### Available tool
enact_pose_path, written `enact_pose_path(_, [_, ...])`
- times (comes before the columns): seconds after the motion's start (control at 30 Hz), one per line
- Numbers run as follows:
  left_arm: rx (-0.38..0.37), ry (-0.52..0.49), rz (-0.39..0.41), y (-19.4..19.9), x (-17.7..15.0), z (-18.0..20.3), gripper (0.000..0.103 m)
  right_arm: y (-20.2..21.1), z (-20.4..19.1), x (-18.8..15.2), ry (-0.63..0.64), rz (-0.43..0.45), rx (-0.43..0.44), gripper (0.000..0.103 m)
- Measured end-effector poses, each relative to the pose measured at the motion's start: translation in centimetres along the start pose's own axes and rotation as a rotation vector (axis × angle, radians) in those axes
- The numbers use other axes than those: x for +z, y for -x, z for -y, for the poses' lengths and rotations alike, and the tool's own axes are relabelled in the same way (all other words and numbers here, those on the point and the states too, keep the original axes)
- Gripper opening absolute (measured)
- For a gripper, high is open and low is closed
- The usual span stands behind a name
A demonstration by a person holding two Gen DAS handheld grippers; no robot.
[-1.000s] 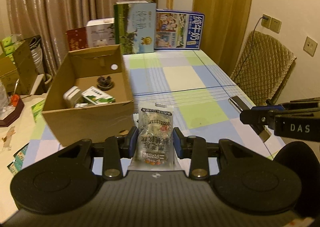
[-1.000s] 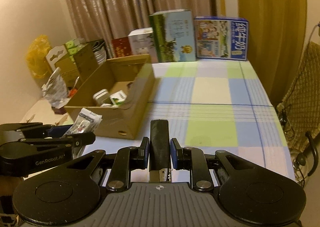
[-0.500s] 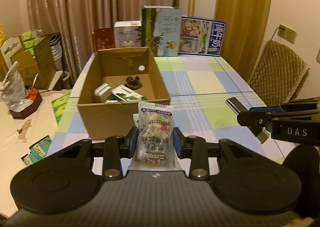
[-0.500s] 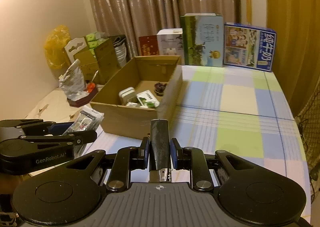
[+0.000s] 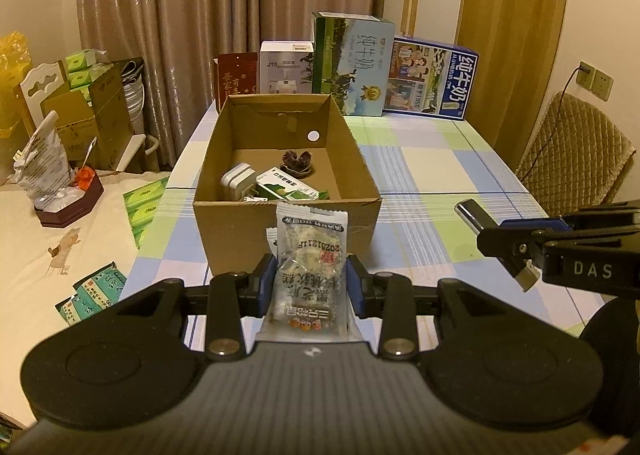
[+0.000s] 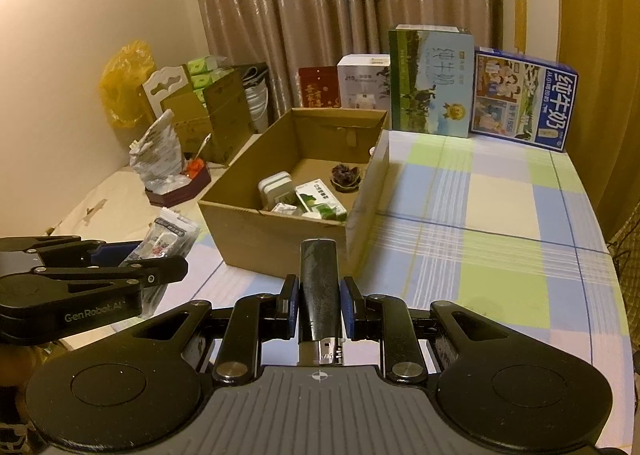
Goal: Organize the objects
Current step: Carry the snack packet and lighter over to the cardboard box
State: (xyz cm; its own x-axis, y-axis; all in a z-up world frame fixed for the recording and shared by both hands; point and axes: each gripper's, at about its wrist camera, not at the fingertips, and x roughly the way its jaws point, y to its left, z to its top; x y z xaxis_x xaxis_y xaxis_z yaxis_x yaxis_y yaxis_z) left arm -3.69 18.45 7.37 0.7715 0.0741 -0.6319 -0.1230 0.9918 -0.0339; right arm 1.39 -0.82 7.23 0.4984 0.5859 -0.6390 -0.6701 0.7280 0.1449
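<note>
My left gripper (image 5: 311, 279) is shut on a clear snack packet (image 5: 310, 259) and holds it above the table, just in front of the open cardboard box (image 5: 240, 223). My right gripper (image 6: 319, 303) is shut on a black lighter (image 6: 319, 287), held up to the right of the box (image 6: 256, 231). The box holds a white case (image 5: 238, 179), a green-and-white carton (image 5: 286, 185) and a dark dried flower (image 5: 297, 161). The right gripper with the lighter (image 5: 496, 243) shows in the left wrist view; the left gripper with the packet (image 6: 164, 243) shows in the right wrist view.
The table has a checked cloth (image 5: 432, 175). Several tall cartons (image 5: 352, 55) stand along its far edge by the curtain. A quilted chair (image 5: 576, 159) is on the right. A side surface on the left holds a small tray (image 5: 68, 203) and leaflets (image 5: 92, 291).
Both grippers have risen and swung left; the box now sits straight ahead of the left gripper and I see further into it. Both grips are unchanged.
</note>
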Motion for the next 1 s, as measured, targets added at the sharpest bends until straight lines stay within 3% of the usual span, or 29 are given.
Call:
enact_pose_path(0.67, [0.033,-0.022,-0.005,-1.9,2.1,-2.7,0.032,-3.7,-1.5,3.6,0.005,0.010,0.054,0.019])
enact_pose_path(1.0, [0.013,-0.034,-0.015,-4.1,3.8,-3.3,0.031,-5.6,-1.4,5.8,0.010,0.014,0.051,0.019])
